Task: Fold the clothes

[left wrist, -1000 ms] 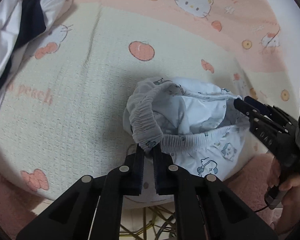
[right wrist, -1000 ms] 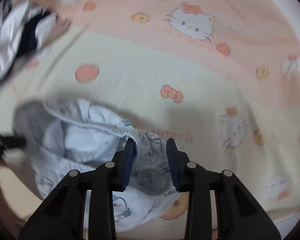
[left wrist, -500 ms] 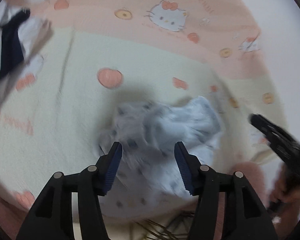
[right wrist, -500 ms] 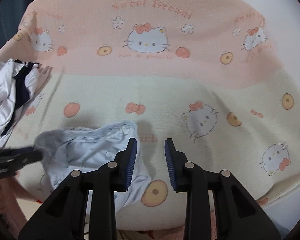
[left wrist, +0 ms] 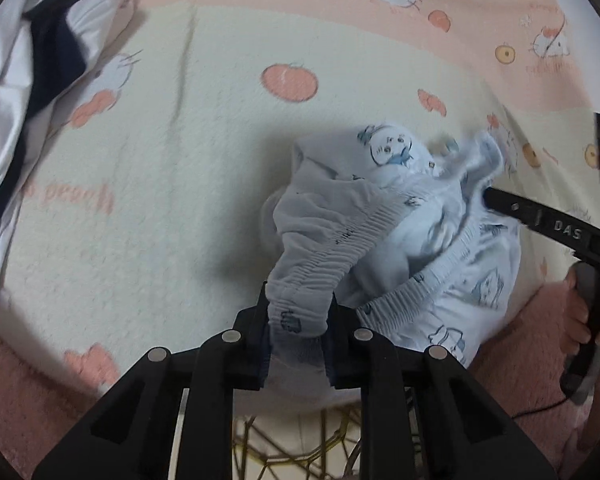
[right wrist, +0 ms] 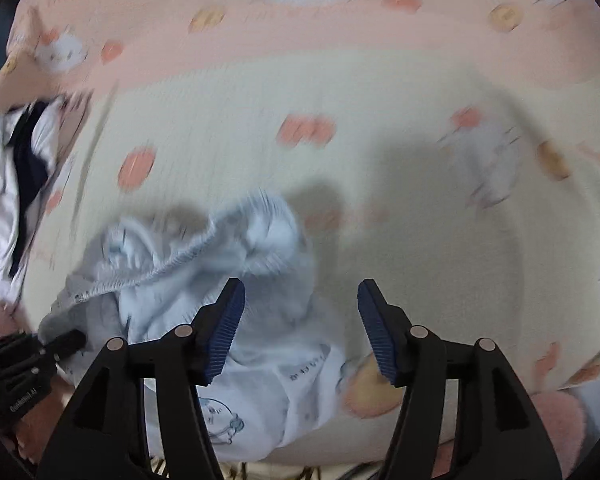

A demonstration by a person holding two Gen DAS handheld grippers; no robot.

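Light-blue printed pants (left wrist: 384,216) lie crumpled on the blanket near its front edge. My left gripper (left wrist: 299,300) has their gathered elastic waistband (left wrist: 324,256) between its fingers; the jaws are closing and the pads press on the fabric. In the right wrist view the pants (right wrist: 204,264) are blurred below my right gripper (right wrist: 300,296). Its jaws are opening wide and nothing is pinched between the blue pads. One right finger (left wrist: 540,220) touches the pants' far side, and the left gripper (right wrist: 60,344) shows at the lower left.
The cream and pink cat-print blanket (left wrist: 160,160) covers the surface. A white and navy garment (left wrist: 32,64) is heaped at the left edge. A pink fluffy cover (left wrist: 20,380) and a wire basket (left wrist: 292,452) lie below the front edge. A hand (left wrist: 580,316) grips the right handle.
The left gripper let go of the waistband, opened above the pants, and now has the waistband between its jaws again. The right gripper released the fabric and opened wide.
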